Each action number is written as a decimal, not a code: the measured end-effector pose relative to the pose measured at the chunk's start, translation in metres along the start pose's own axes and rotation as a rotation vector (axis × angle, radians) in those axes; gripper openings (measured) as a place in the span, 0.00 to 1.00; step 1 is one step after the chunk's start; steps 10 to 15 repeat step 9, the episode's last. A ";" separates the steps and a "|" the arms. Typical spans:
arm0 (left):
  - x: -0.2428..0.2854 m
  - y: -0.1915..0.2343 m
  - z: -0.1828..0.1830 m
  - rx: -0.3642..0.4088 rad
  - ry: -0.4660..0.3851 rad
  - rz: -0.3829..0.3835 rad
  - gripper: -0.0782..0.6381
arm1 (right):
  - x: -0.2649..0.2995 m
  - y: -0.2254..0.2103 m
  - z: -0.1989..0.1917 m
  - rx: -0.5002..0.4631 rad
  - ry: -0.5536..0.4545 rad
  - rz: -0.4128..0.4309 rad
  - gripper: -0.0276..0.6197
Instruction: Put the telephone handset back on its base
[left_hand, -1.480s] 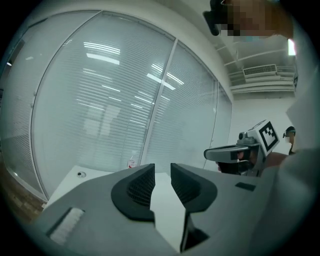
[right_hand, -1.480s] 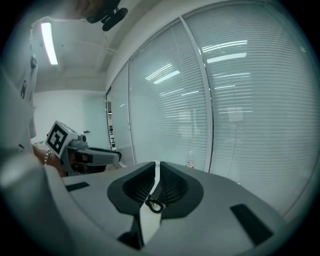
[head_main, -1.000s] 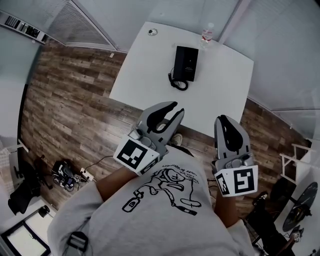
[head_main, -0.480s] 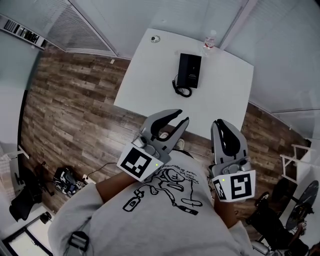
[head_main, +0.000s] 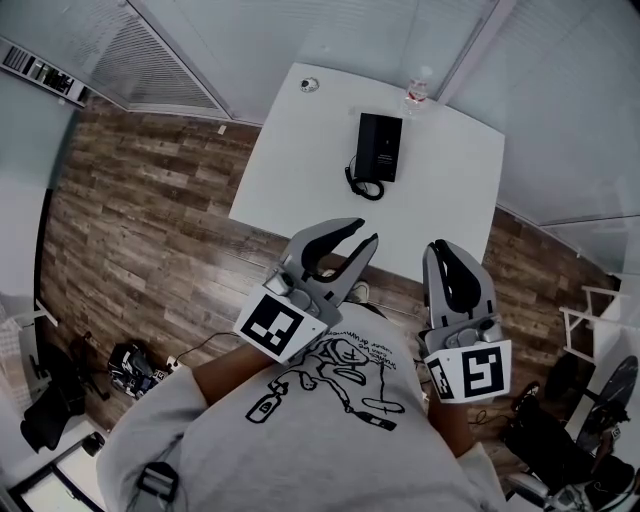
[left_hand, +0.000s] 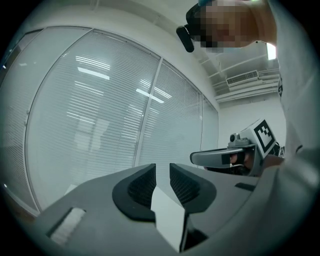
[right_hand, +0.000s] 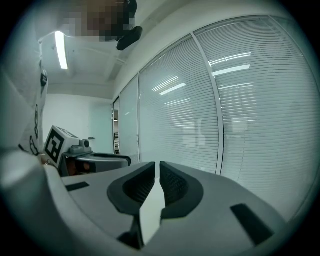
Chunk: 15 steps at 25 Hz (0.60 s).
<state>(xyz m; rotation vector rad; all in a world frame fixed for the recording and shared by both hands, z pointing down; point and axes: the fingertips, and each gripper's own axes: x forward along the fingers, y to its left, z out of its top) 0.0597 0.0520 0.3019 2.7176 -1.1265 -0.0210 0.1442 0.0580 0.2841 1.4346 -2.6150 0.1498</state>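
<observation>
Both grippers empty, well away from the telephone.

Head view: the telephone (head_main: 379, 146) reads as one black block on the white table (head_main: 300, 170), upper centre, with its cord (head_main: 362, 185) curled below; too small to tell if the handset is seated. The left gripper (head_main: 355, 230) and right gripper (head_main: 447, 247) hang mid-frame, off the table. Left gripper view: jaws slightly apart, nothing between. Right gripper view: jaws nearly together, holding nothing.

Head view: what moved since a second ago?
The table, telephone, left gripper and right gripper all slid slightly lower in the picture, likely the camera tilting. Nothing was grabbed or let go. The telephone stayed on the table; both grippers stayed empty.
</observation>
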 end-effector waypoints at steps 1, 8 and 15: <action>-0.001 0.000 -0.001 -0.001 0.004 -0.004 0.23 | 0.000 0.001 0.000 -0.001 0.001 -0.001 0.08; 0.000 0.006 0.000 -0.011 -0.002 -0.003 0.23 | 0.004 0.001 -0.002 -0.001 0.008 -0.006 0.08; 0.001 0.007 -0.001 -0.013 -0.002 -0.003 0.23 | 0.005 0.000 -0.003 -0.001 0.009 -0.006 0.08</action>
